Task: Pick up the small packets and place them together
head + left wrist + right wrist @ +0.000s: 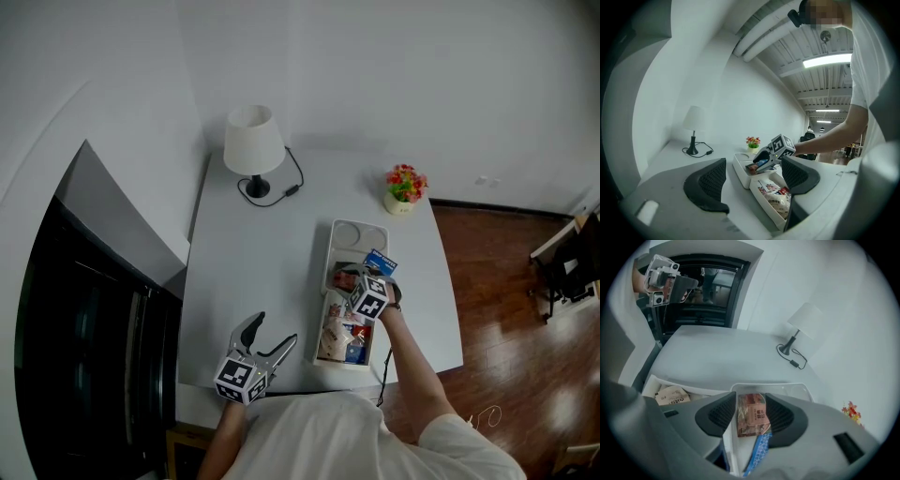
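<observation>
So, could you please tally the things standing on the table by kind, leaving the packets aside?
Lamp: 1
Flower pot: 1
White trays: 2, the far tray and the near tray
Total: 4

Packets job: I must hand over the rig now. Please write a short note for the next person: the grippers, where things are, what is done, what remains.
Left gripper: open, empty, above the near edge of the table.
Right gripper: over the far tray, jaws apart, with a brown packet and a blue packet between them. Whether the pads press them I cannot tell.
Done: several packets lie together in the near tray.
Left: probably to settle the brown and blue packets with the others, then look for strays.
</observation>
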